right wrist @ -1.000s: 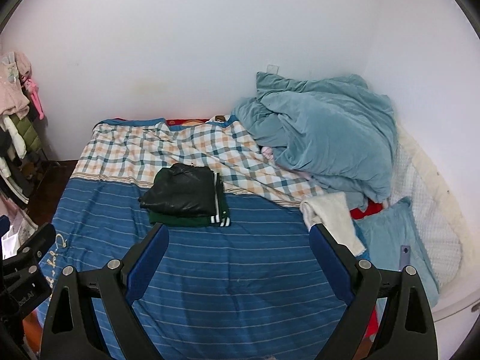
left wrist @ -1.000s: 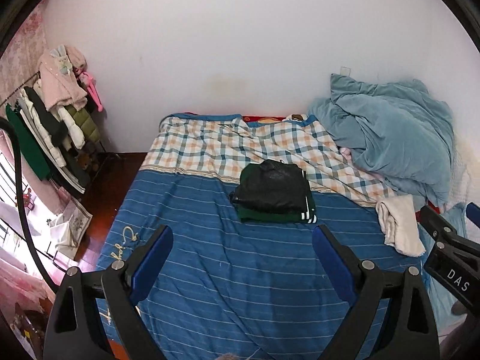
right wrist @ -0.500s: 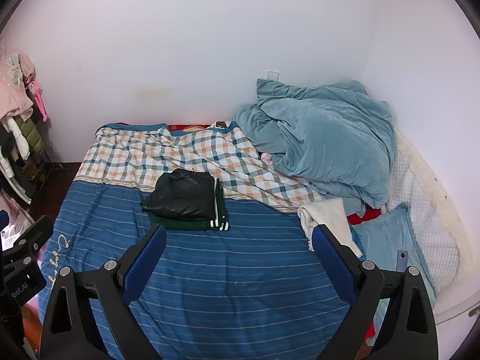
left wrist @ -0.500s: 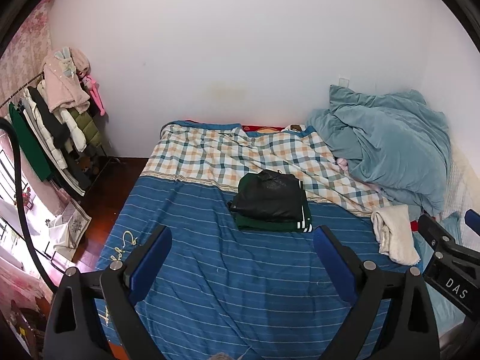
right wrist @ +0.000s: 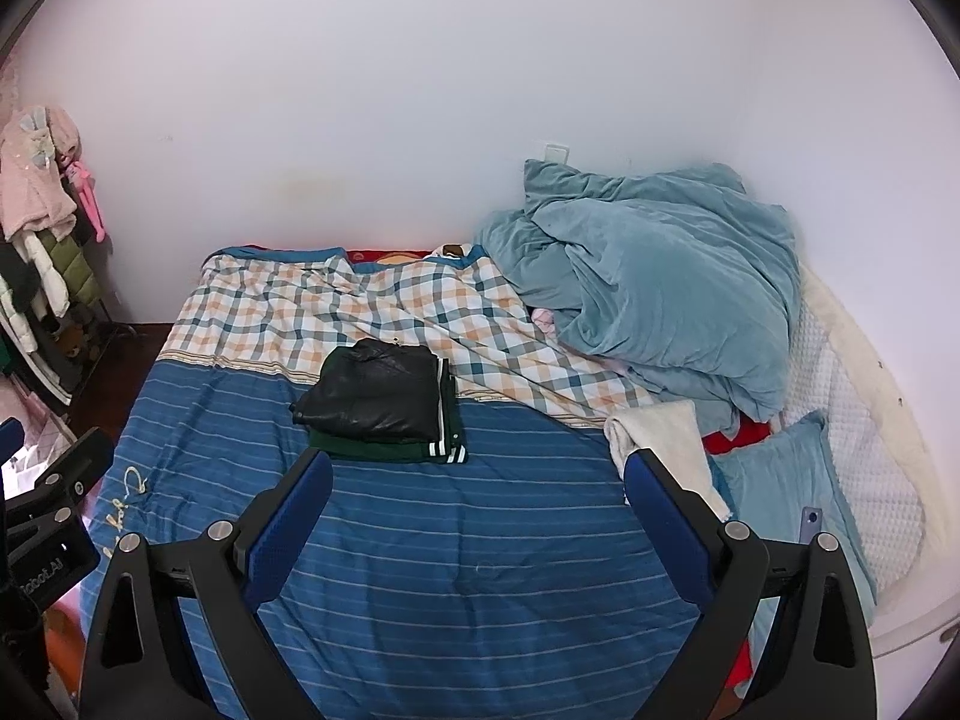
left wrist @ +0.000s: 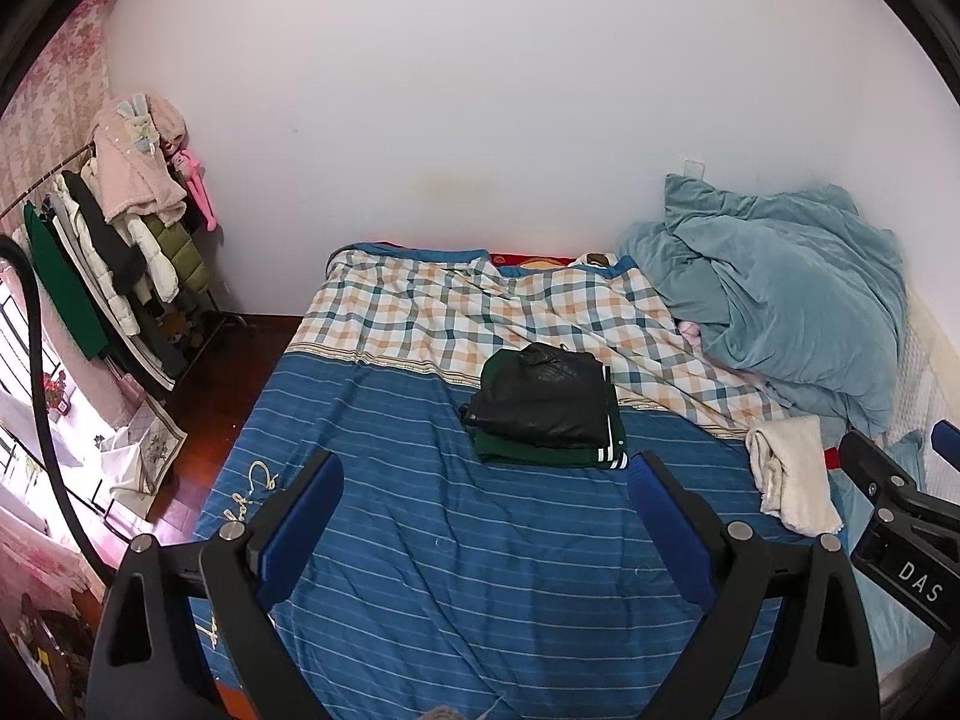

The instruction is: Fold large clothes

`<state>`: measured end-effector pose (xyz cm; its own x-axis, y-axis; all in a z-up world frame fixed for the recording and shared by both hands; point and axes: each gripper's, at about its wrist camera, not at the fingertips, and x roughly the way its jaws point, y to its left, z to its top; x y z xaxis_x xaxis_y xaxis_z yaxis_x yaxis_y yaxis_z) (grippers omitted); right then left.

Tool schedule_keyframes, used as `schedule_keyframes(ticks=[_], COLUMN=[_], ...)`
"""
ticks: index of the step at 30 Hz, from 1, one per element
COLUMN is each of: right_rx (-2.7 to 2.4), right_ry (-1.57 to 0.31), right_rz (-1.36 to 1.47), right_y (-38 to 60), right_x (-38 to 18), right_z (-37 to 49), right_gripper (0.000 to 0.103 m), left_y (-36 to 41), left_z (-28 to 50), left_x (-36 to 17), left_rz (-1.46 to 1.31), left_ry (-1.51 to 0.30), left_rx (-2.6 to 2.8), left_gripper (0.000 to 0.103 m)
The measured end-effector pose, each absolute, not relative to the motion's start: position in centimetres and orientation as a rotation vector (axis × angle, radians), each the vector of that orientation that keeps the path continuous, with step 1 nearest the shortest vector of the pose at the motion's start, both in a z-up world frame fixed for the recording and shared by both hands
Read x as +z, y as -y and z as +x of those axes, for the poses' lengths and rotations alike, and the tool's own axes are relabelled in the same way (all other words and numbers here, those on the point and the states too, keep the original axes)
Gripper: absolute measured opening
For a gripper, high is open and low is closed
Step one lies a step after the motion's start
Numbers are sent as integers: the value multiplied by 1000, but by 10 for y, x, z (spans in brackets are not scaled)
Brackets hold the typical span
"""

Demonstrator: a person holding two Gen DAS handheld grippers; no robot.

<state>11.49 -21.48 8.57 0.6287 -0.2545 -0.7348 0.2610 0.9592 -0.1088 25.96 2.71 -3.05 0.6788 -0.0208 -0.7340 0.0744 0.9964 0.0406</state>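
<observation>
A folded black jacket (left wrist: 543, 399) lies on top of a folded dark green garment with white stripes (left wrist: 540, 455) in the middle of the bed; the stack also shows in the right wrist view (right wrist: 378, 399). My left gripper (left wrist: 485, 489) is open and empty, held above the blue striped sheet (left wrist: 456, 570) short of the stack. My right gripper (right wrist: 477, 483) is open and empty, also above the sheet, near the stack's right side. The right gripper's body shows at the far right of the left wrist view (left wrist: 900, 534).
A crumpled teal duvet (right wrist: 660, 276) fills the bed's far right corner. A cream towel (left wrist: 786, 474) and a teal pillow (right wrist: 786, 498) lie to the right. A plaid cover (left wrist: 480, 312) spans the far bed. A clothes rack (left wrist: 114, 252) stands on the left.
Both grippers have pulled back and up from the bed, so the folded stack looks smaller and farther. Both stay open and empty.
</observation>
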Motion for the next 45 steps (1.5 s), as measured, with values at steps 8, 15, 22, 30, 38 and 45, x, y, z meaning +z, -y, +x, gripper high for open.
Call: schedule_keyframes(ticks=[8,15,22,30,38,45], right_rx=[-284,-276,-275,-273,-271,-283], right_ry=[-835,-836,-830,-828,-821,-811], right_rz=[19,25,35,39,49,57], right_y=[215,214,214,212,210,209], right_x=[88,87,86,85,86,85], right_z=[115,115,114,109,104,105], right_gripper=[99,99,99,99,99,100], left_y=[-26,-24,-23,-23,-24,-25], left_z=[260,260,259,259,260,261], left_x=[-27,-25,-22,-21,-18,-17], left_rz=[64,64,66,66,68,72], left_ry=[-821,-820,-810,-808,-801,-800], left_rx=[-61,-60,-59,-61,-61,-55], left_gripper=[97,97,97,97,97,97])
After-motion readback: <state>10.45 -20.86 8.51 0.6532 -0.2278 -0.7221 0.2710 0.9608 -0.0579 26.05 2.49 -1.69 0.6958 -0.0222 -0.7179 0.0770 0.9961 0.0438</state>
